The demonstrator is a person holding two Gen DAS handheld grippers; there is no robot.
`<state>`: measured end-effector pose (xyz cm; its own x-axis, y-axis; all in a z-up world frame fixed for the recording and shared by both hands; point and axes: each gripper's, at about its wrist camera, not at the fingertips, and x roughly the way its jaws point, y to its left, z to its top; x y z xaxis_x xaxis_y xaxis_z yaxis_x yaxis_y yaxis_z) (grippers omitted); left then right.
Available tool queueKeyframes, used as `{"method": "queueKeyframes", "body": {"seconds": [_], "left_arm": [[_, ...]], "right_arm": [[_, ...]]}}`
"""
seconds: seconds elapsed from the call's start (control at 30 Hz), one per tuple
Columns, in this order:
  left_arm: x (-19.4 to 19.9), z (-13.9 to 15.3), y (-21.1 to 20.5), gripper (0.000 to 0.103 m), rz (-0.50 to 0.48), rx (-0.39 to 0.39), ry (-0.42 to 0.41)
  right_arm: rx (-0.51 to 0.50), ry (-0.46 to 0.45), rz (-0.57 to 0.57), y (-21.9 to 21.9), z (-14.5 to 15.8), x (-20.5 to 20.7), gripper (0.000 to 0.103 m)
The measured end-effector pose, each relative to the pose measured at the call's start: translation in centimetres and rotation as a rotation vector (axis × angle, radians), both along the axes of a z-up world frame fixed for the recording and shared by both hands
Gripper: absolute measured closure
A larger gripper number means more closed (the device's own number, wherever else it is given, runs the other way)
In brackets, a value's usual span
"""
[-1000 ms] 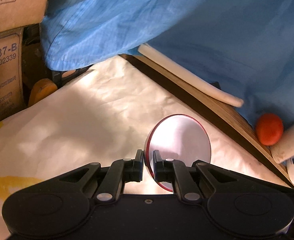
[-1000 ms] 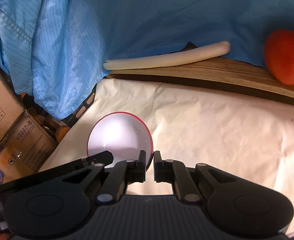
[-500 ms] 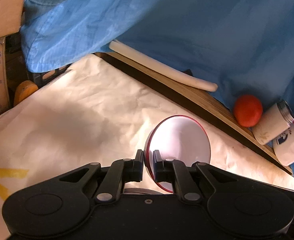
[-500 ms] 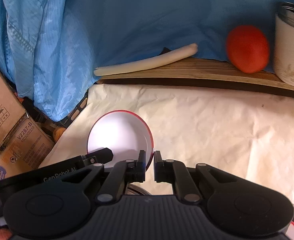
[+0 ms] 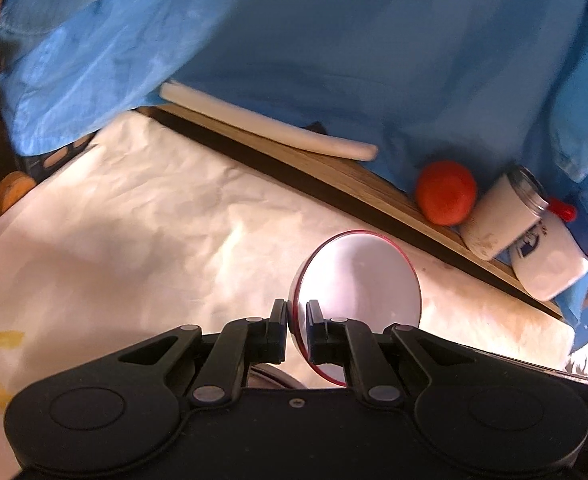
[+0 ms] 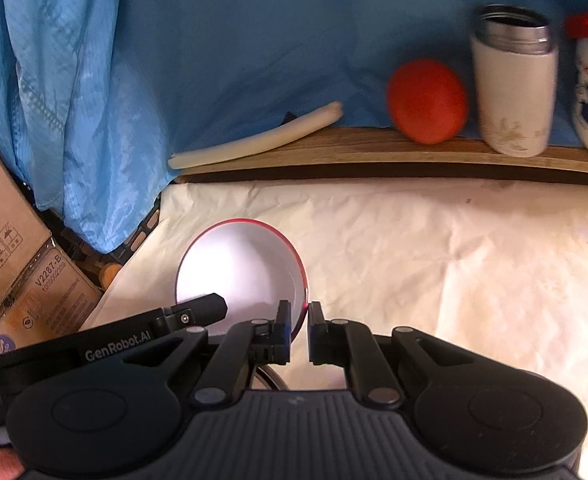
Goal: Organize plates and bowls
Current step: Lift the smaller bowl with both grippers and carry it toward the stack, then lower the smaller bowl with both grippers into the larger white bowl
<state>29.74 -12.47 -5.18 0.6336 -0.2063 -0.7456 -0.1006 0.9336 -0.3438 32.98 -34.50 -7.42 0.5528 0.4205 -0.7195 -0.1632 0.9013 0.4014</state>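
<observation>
Left wrist view: the left gripper [image 5: 295,322] is seen nearly closed, its two fingers pinching the red rim of a white bowl [image 5: 360,294], which is held tilted just ahead and to the right of the fingertips, above the cream paper covering the bench [image 5: 141,224]. From the right wrist view, the right gripper [image 6: 298,324] is likewise narrowed, with the opposite rim of the same bowl [image 6: 239,268] clamped between its fingers, the bowl lying ahead and to the left. Farther ahead, an orange fruit [image 6: 428,101] and a white jar [image 6: 514,84] are set on a wooden ledge [image 6: 354,148].
</observation>
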Motion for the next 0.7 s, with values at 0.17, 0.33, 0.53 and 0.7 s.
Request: {"method": "queueKeyframes", "body": {"seconds": [0.17, 0.33, 0.53, 0.7], "left_arm": [[-0.3, 0.5, -1.7, 0.094, -0.058, -0.002, -0.012], [-0.6, 1.0, -3.6, 0.094, -0.113, -0.004, -0.022], [-1.1, 1.6, -5.7, 0.094, -0.173, -0.005, -0.036], [-1.4, 2.0, -7.1, 0.094, -0.221, -0.003, -0.038]], "right_arm": [[0.004, -0.015, -0.038, -2.0, 0.4, -1.3, 0.095], [0.006, -0.025, -0.084, -4.0, 0.8, -2.8, 0.095], [0.010, -0.035, -0.130, -6.1, 1.0, -4.4, 0.094], [0.014, -0.038, -0.166, -7.7, 1.1, -5.7, 0.094]]}}
